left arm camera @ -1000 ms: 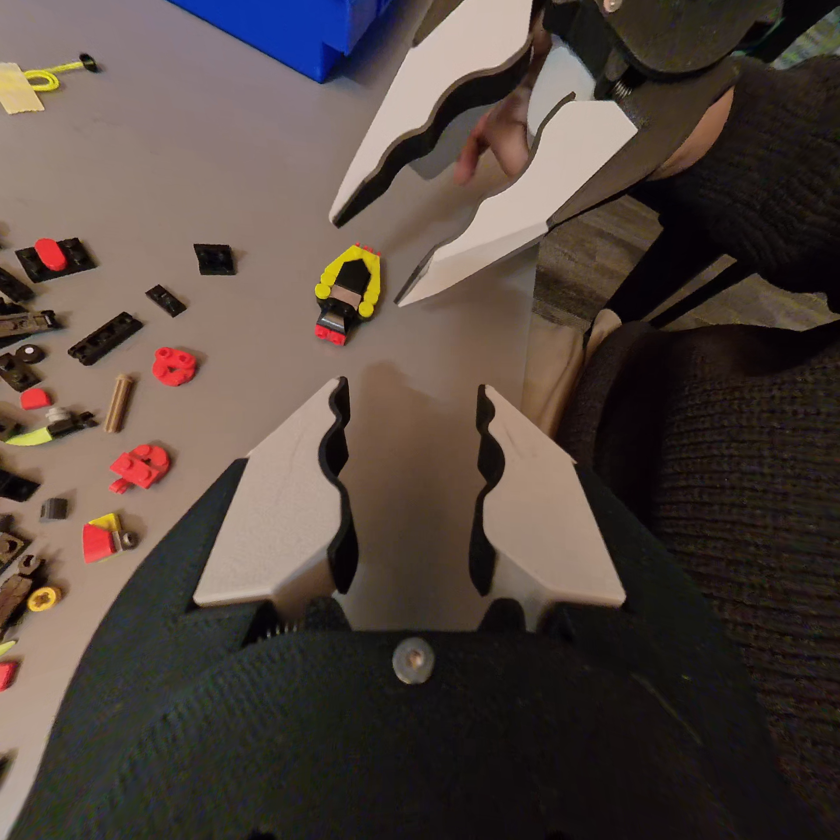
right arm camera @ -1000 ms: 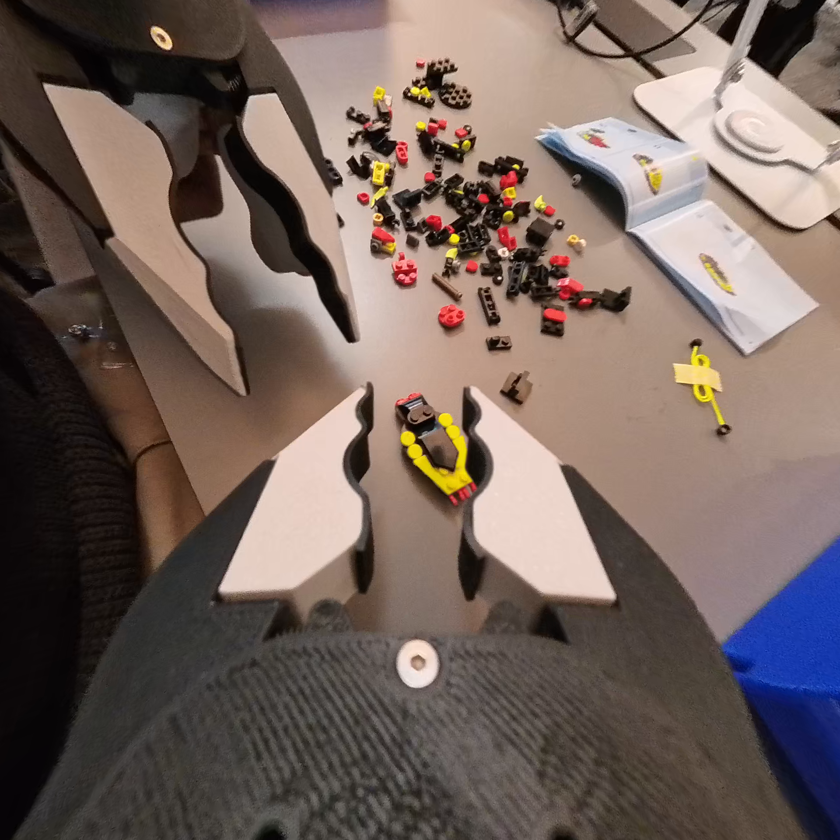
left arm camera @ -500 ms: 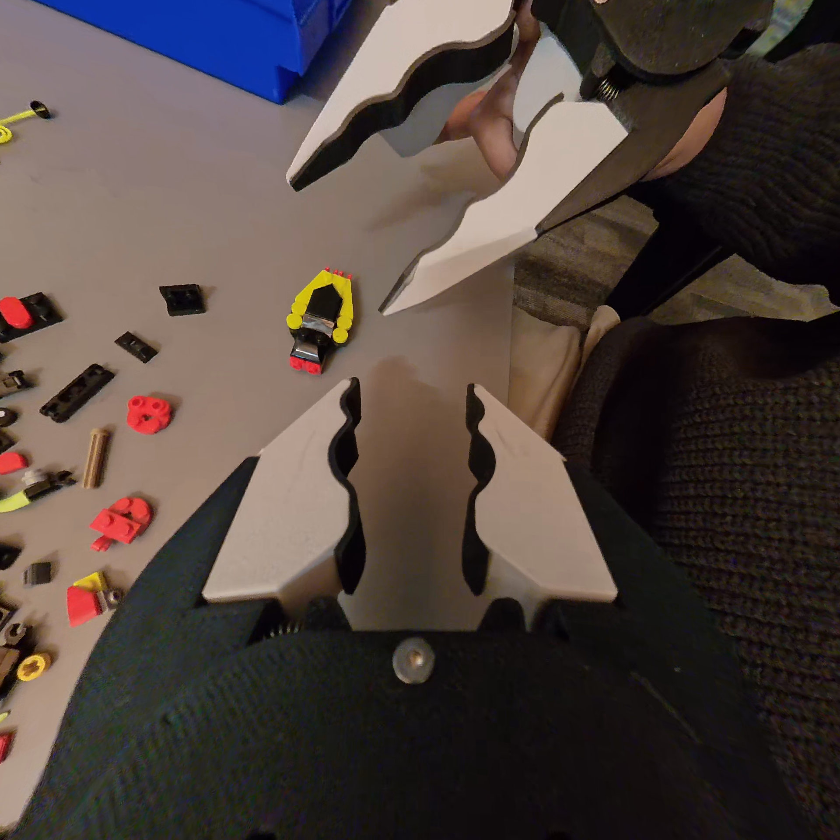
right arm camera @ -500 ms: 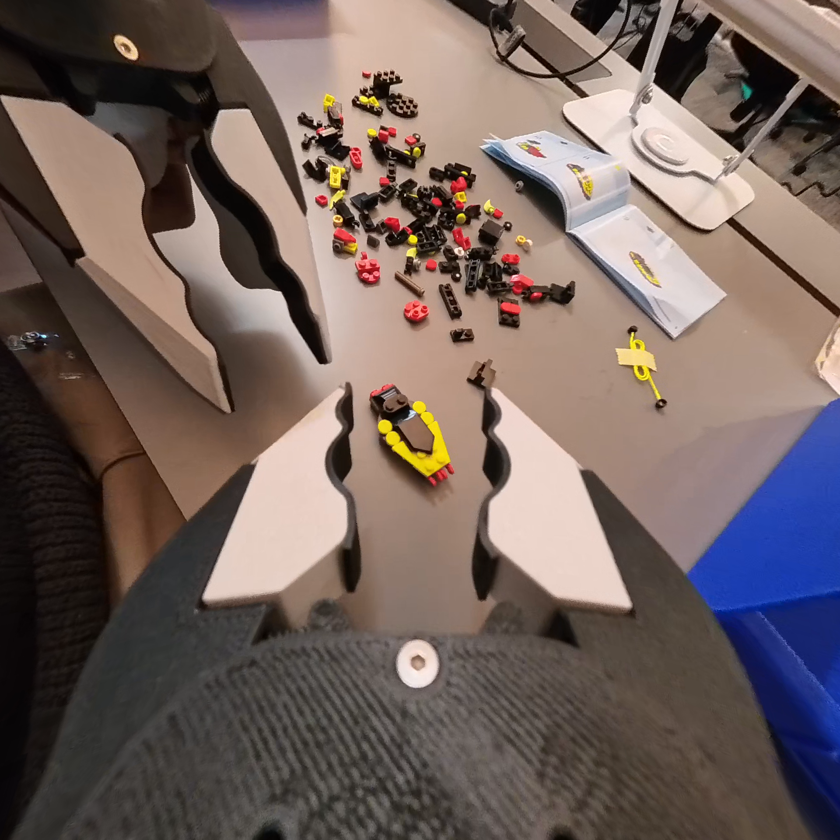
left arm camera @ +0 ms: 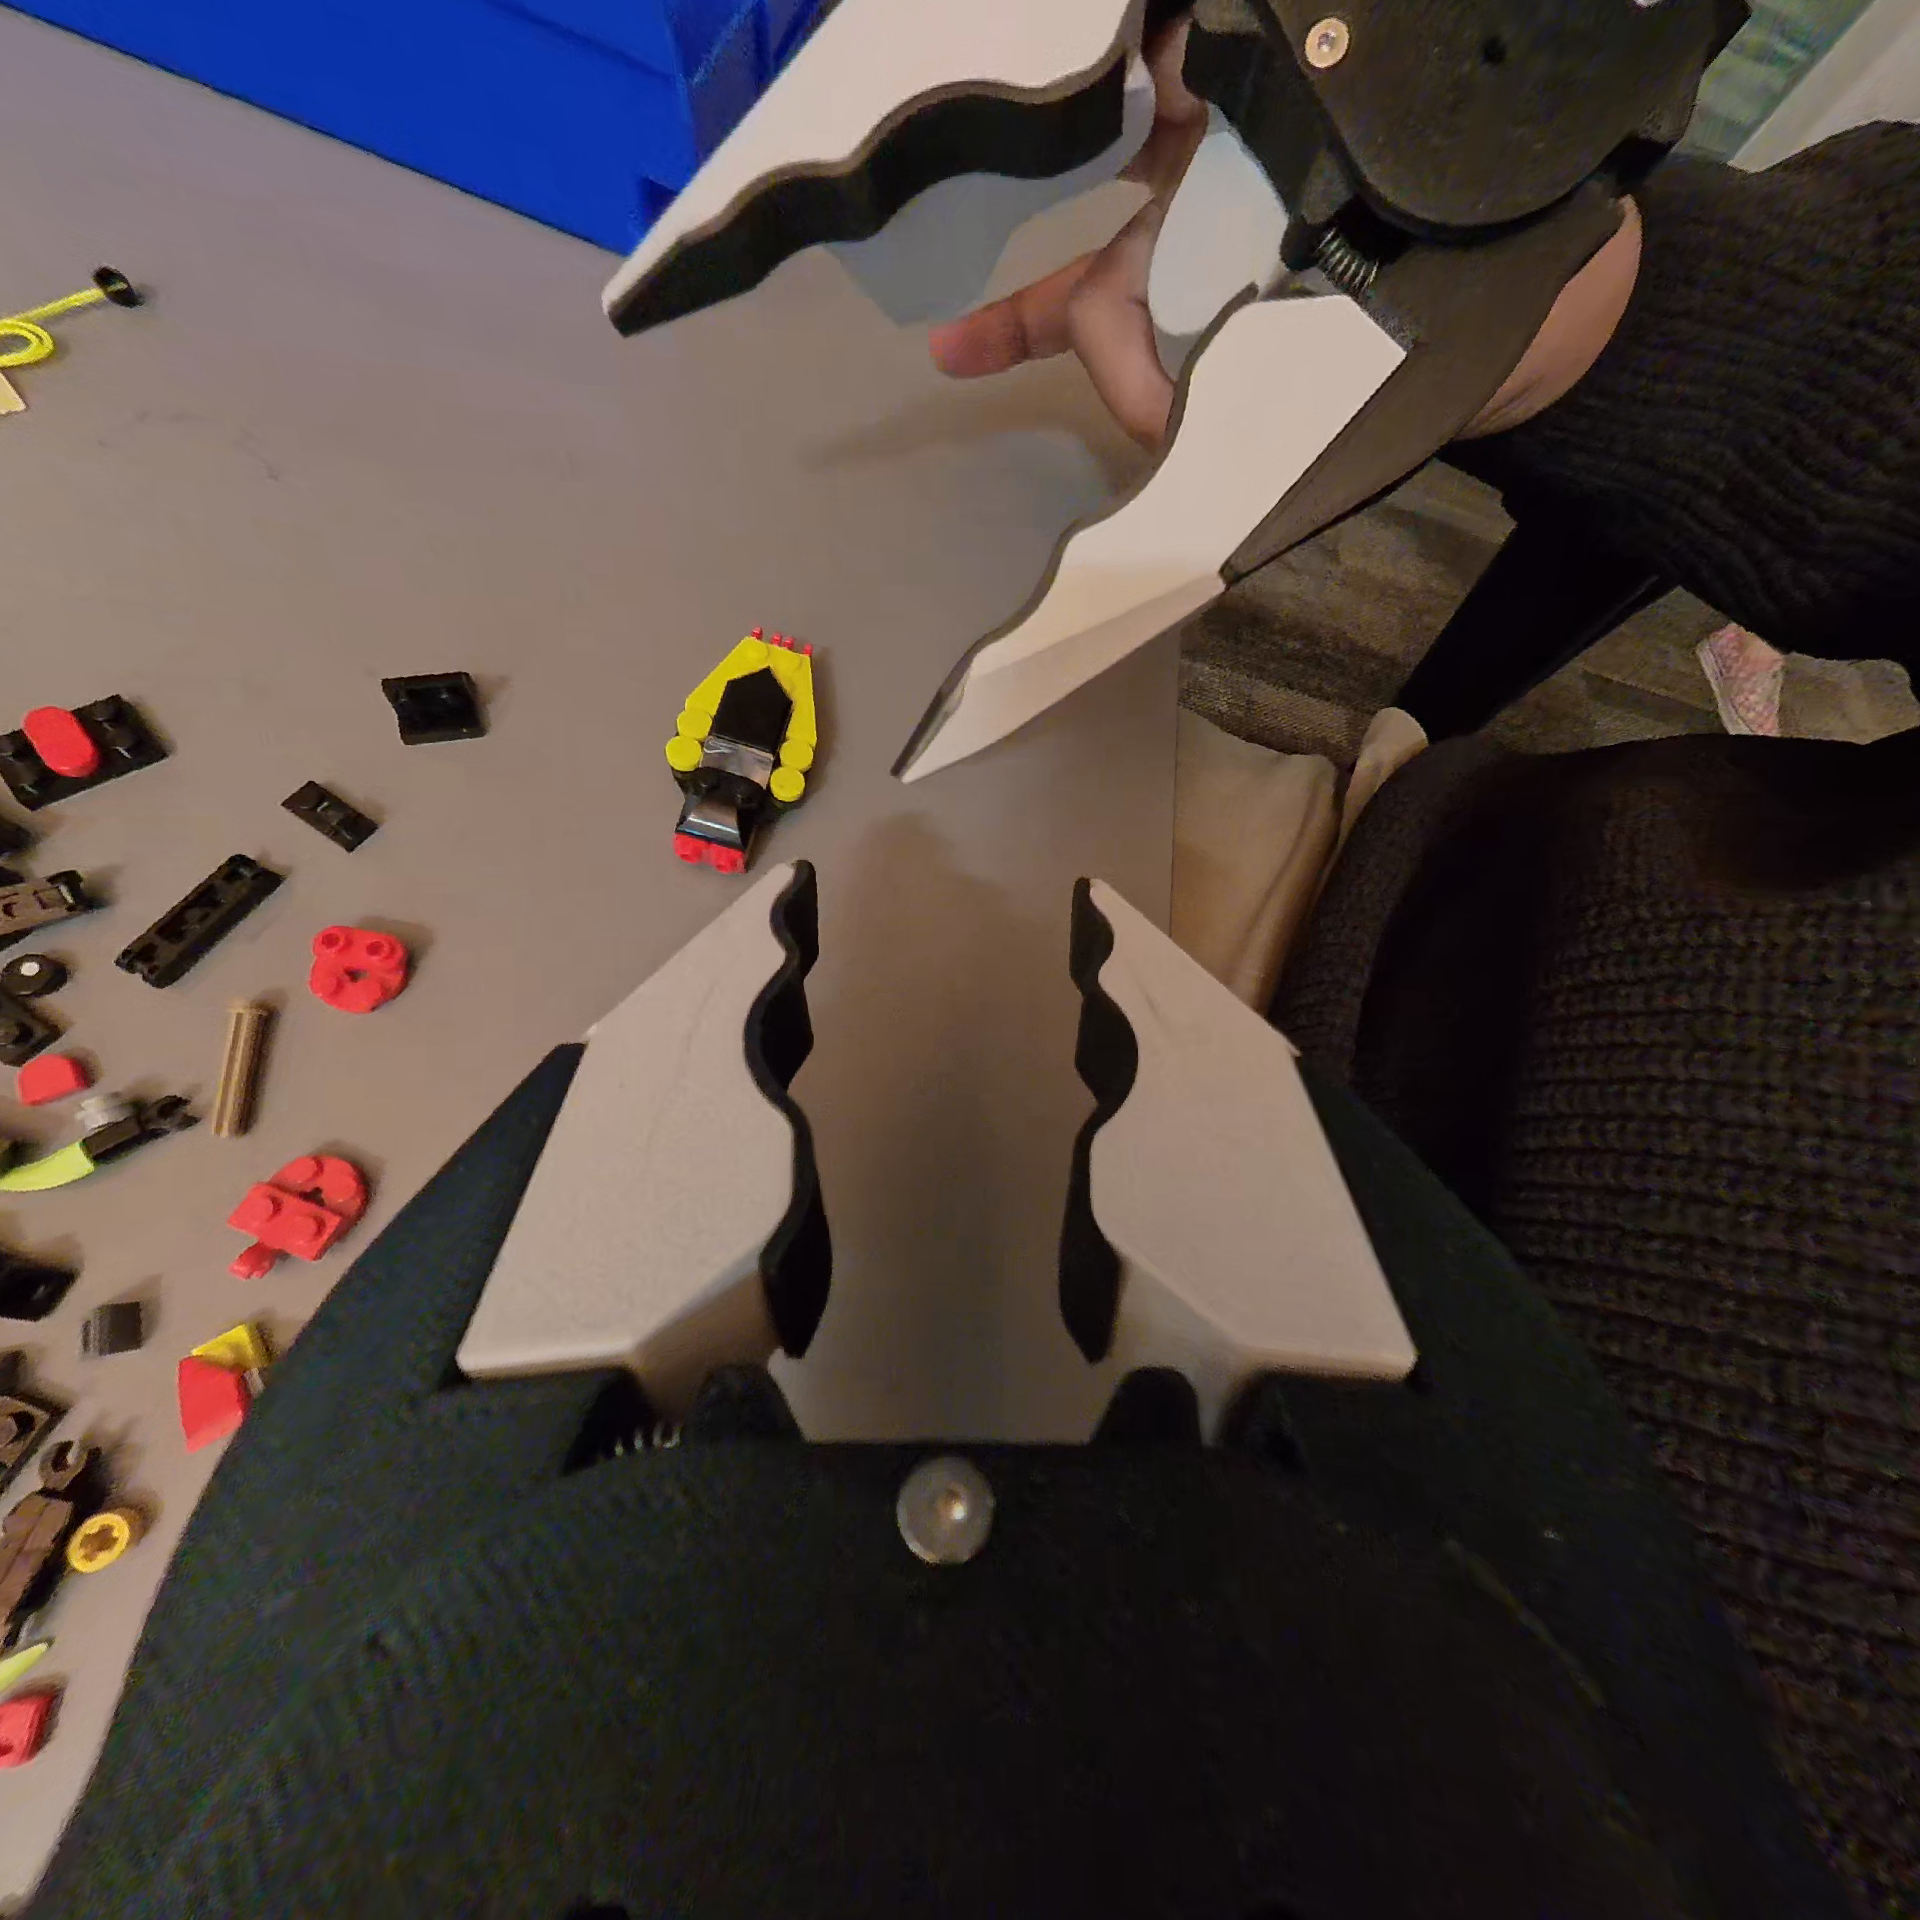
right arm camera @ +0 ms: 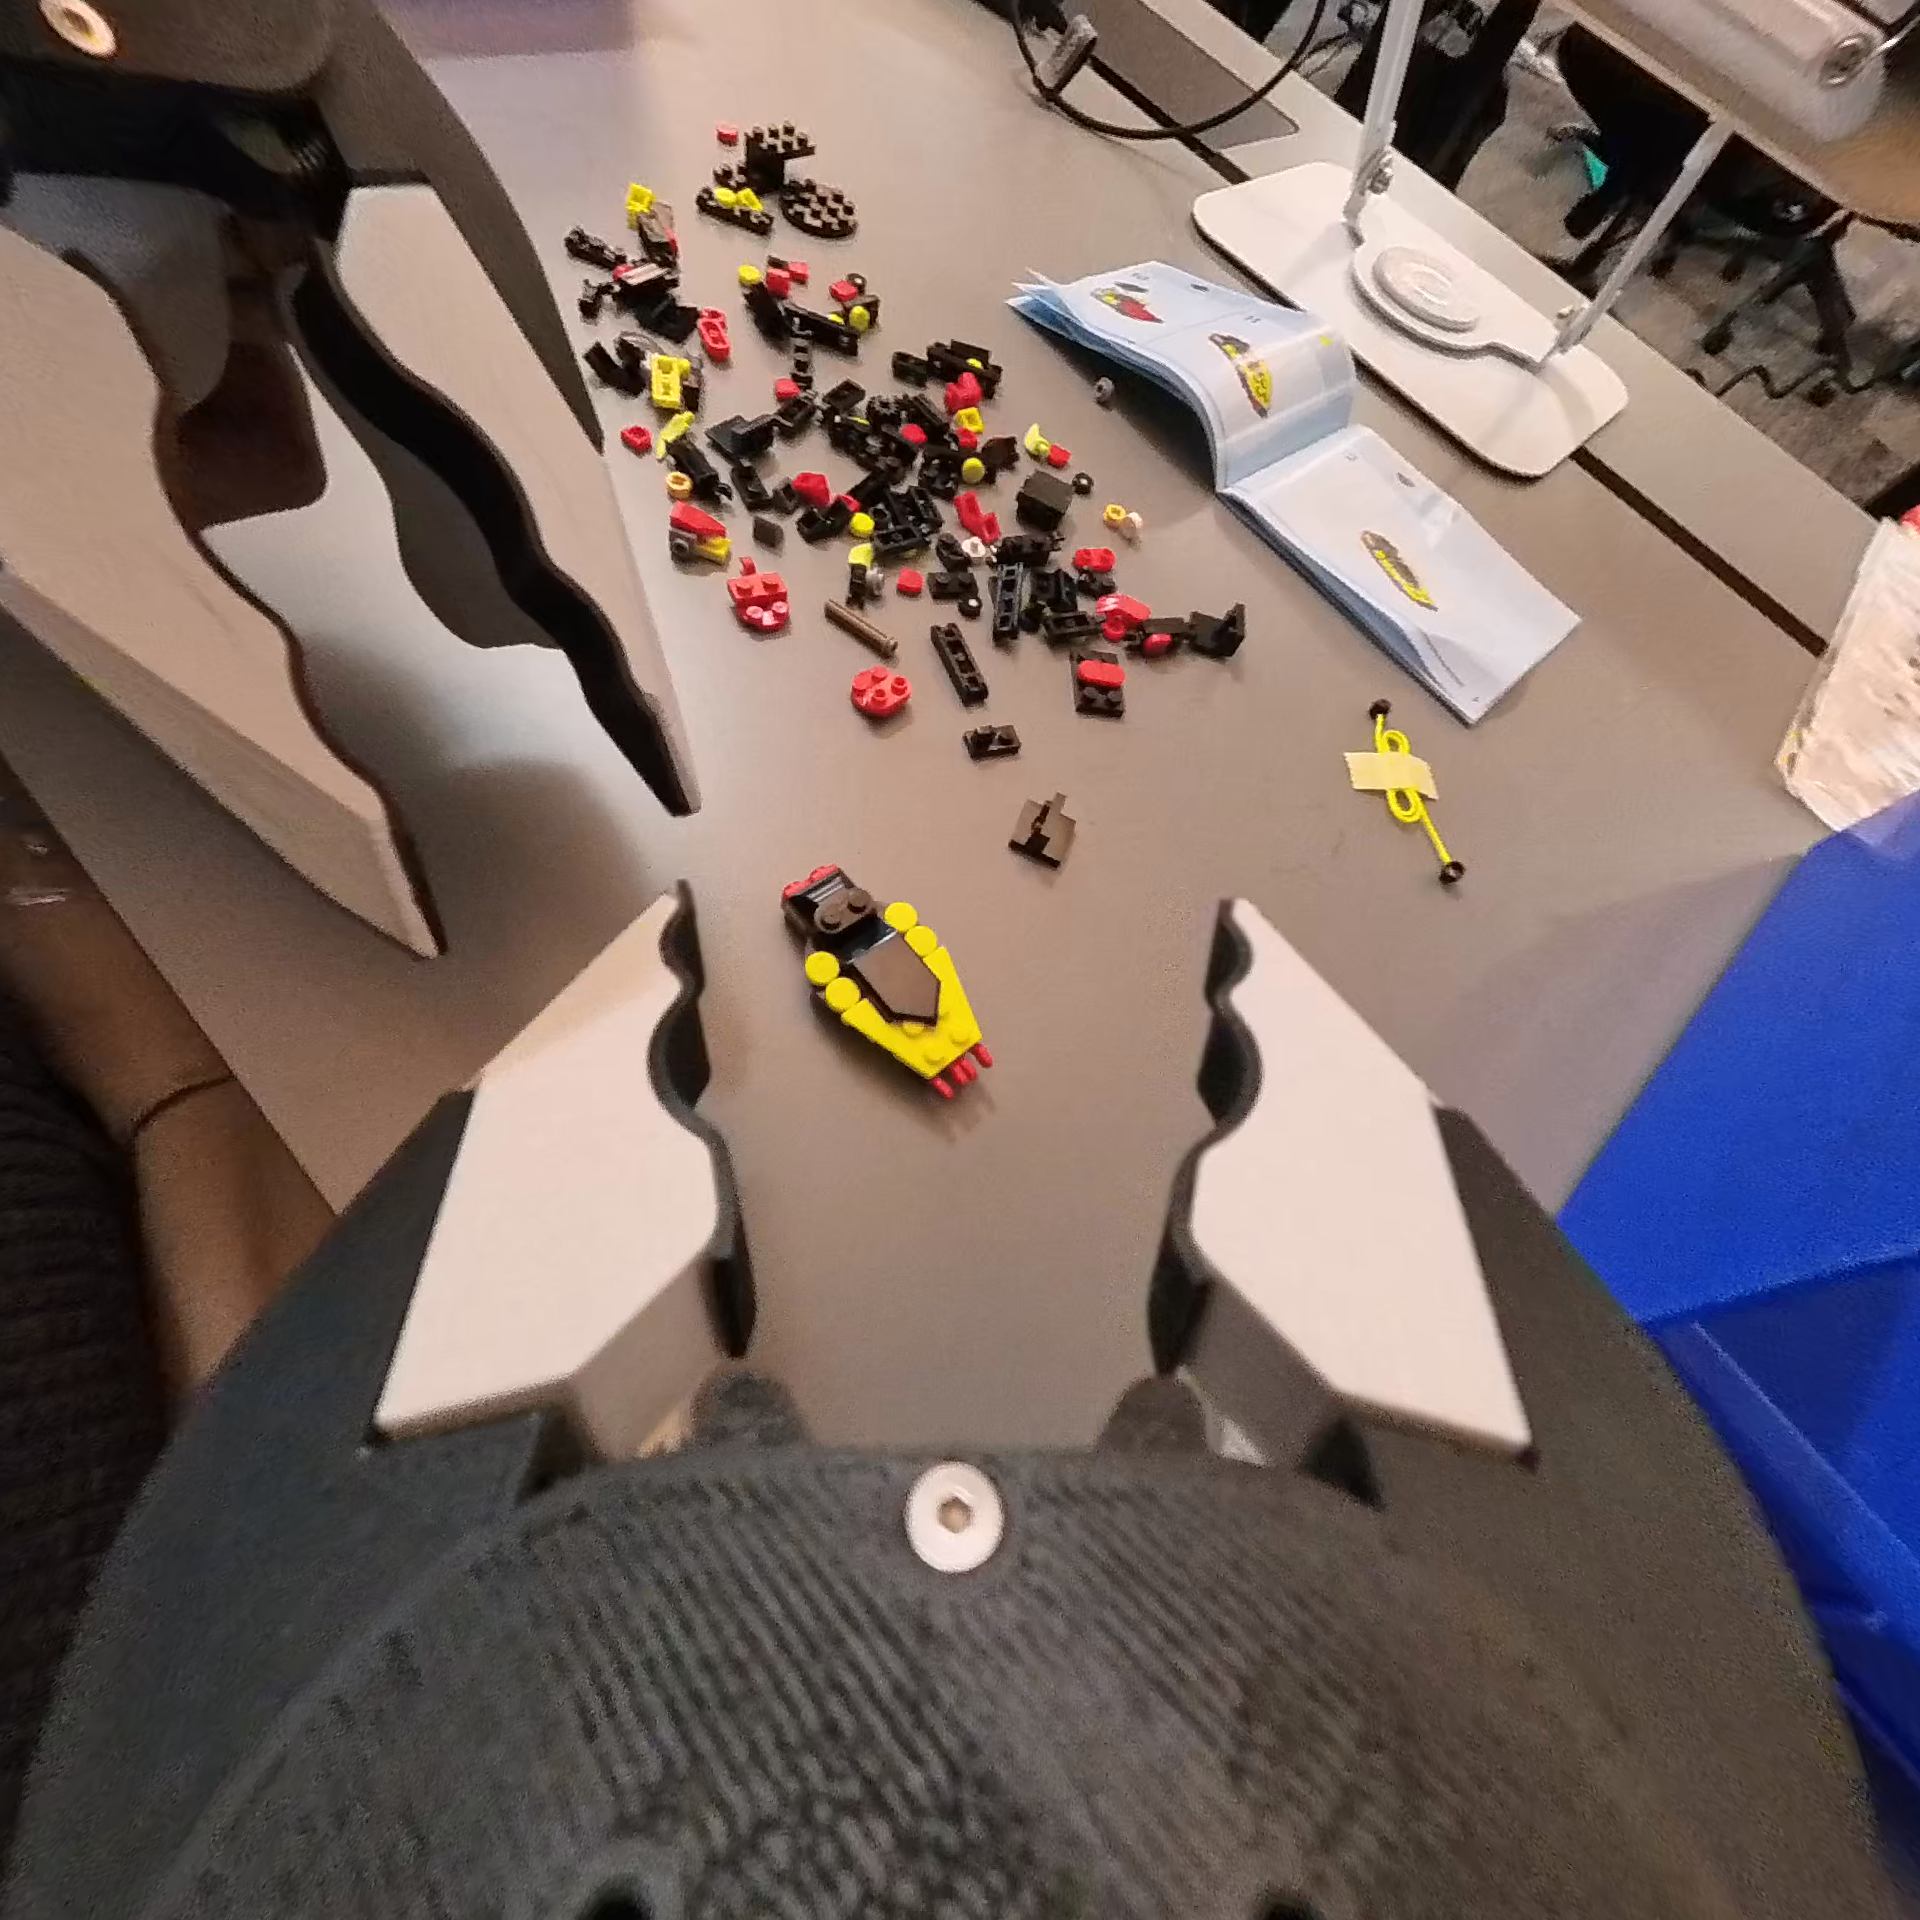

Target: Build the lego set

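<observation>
A small yellow, black and red lego build [left arm camera: 744, 750] lies flat on the grey table [left arm camera: 436, 499]; it also shows in the right wrist view [right arm camera: 894, 982]. My right gripper [right arm camera: 951, 904] is open wide and empty, raised above the build, which lies loose between its fingers. My left gripper [left arm camera: 940, 883] is open and empty, its tips just right of the build's red end. Each gripper also shows in the other's view: the right [left arm camera: 764, 540], the left [right arm camera: 561, 883]. A pile of loose black, red and yellow pieces [right arm camera: 883, 468] lies farther out.
A blue bin [right arm camera: 1766, 1195] stands at the right, also in the left wrist view [left arm camera: 416, 83]. An open instruction booklet [right arm camera: 1299, 457], a white lamp base [right arm camera: 1434, 301], a yellow string with tape [right arm camera: 1397, 779] and a lone black piece [right arm camera: 1042, 829] lie beyond. The table edge [left arm camera: 1174, 790] runs near my lap.
My right gripper has opened wider and lifted away from the build, which stays on the table. My left gripper has shifted slightly and stays open.
</observation>
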### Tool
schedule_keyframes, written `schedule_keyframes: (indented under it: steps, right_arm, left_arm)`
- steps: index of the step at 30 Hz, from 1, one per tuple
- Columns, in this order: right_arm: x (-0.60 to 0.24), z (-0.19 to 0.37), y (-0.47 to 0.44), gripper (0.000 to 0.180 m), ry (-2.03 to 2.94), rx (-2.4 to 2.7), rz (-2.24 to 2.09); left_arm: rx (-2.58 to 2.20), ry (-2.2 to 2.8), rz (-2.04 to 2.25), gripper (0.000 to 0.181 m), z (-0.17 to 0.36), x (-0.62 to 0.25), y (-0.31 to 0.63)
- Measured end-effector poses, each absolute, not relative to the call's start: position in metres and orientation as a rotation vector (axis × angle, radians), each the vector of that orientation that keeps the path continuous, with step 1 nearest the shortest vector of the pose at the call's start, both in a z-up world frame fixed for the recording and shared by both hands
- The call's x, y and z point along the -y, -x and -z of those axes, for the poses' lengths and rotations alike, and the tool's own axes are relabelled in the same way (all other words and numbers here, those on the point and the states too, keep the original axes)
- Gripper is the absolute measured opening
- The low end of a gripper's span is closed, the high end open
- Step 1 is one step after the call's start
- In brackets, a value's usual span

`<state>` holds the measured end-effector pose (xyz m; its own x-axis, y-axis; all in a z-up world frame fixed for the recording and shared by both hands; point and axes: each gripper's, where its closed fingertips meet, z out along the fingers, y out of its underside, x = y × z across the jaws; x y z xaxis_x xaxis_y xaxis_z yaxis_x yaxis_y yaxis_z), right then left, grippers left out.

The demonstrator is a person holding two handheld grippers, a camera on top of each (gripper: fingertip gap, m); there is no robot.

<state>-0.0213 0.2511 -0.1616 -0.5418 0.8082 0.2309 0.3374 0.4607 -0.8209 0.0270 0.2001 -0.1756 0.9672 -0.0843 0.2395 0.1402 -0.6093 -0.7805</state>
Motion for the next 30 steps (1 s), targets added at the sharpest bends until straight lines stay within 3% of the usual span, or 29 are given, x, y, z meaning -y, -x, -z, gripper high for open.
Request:
schedule_keyframes:
  steps: [1,5,10,16,20,30]
  right_arm:
    - [-0.252,0.162,0.022,0.102,0.957,2.085,-0.978]
    - [-0.256,0.161,0.026,0.108,0.956,2.041,-0.950]
    - [-0.255,0.157,0.026,0.099,0.962,2.012,-0.976]
    - [-0.250,0.155,0.021,0.079,0.960,2.034,-1.070]
    - [-0.248,0.155,0.018,0.051,0.832,2.096,-1.095]
    - [-0.240,0.176,0.035,0.057,0.779,2.327,-1.187]
  left_arm:
    - [0.041,2.202,0.318,0.048,0.175,-0.200,-0.027]
    - [0.058,2.189,0.334,0.050,0.173,-0.201,-0.027]
    - [0.064,2.175,0.348,0.052,0.170,-0.202,-0.029]
    - [0.071,2.157,0.331,0.056,0.167,-0.203,-0.026]
    - [0.076,2.168,0.323,0.057,0.170,-0.203,-0.024]
    - [0.101,2.185,0.278,0.057,0.177,-0.198,-0.007]
